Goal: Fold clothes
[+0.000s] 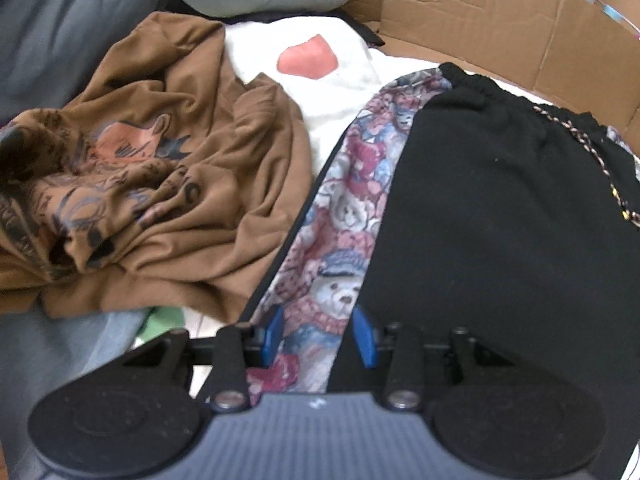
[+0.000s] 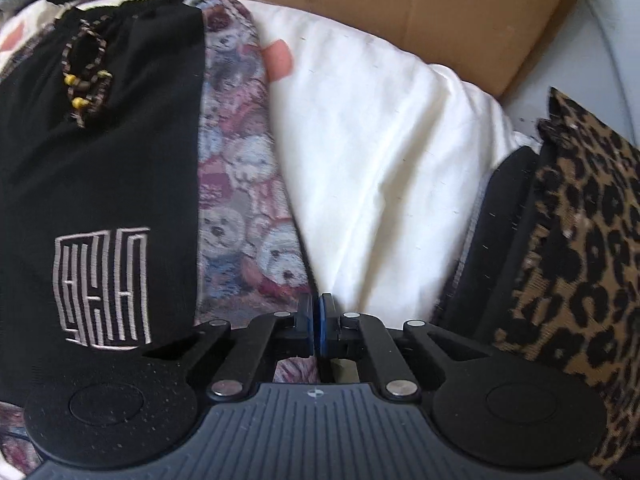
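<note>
Left view only: brown shirt (image 1: 168, 184), left gripper (image 1: 320, 334) released | right gripper (image 2: 319, 328) clenched

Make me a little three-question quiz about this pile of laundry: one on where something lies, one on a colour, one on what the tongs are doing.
1. Where does the crumpled brown shirt lie relative to the black trousers in the left view?
A. To their left
B. On top of them
C. To their right

2. What colour are the pads of the left tongs?
A. Red
B. Blue
C. Green

3. How do the right tongs stand?
A. Wide open
B. Closed around the leopard-print cloth
C. Shut, pads together

Answers: 1 A, the brown shirt sits left of the teddy-bear side panel of the trousers. 2 B, both pads show blue. 3 C, the two pads meet with no gap, just beside the white bedding.
</note>
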